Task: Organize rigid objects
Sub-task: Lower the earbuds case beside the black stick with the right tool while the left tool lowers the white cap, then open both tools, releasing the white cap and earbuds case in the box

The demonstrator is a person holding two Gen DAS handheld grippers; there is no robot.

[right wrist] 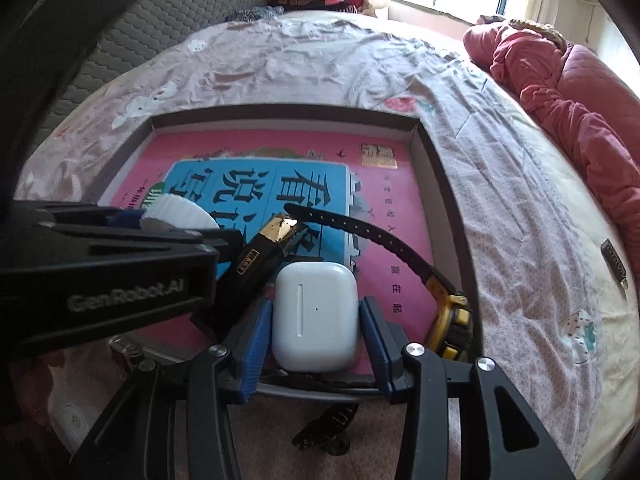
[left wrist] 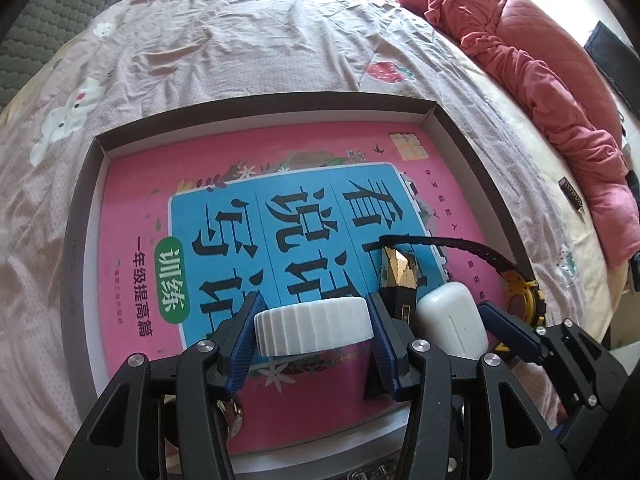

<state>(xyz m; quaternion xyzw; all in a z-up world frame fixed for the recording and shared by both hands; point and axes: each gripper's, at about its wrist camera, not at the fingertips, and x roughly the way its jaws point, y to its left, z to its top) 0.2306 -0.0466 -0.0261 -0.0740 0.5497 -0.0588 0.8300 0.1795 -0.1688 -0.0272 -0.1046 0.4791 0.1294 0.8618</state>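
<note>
White ribbed cap (left wrist: 314, 326) is clamped between the blue pads of the left tool (left wrist: 312, 340), held just above the near end of the pink book (left wrist: 132, 216) that lies flat in the shallow box (left wrist: 436, 116). Just right of the cap: white earbud case (right wrist: 314, 314), sitting between the fingers of the right tool (right wrist: 314, 328); pads look to be at its sides, but I cannot tell whether they press it or stand slightly off. Black-and-gold lighter (right wrist: 264, 252) lies on the book between cap and case, tilted. Yellow watch (right wrist: 450, 320) with black strap rests at the box's right wall, beyond the case. Box sits on the bed (left wrist: 240, 40); red quilt (left wrist: 560, 92) well off to the right of the box. Judgement: placement step, both small items being set inside the box. Next move calls for lowering each to the book cover, then spreading the fingers without nudging lighter or watch.
</note>
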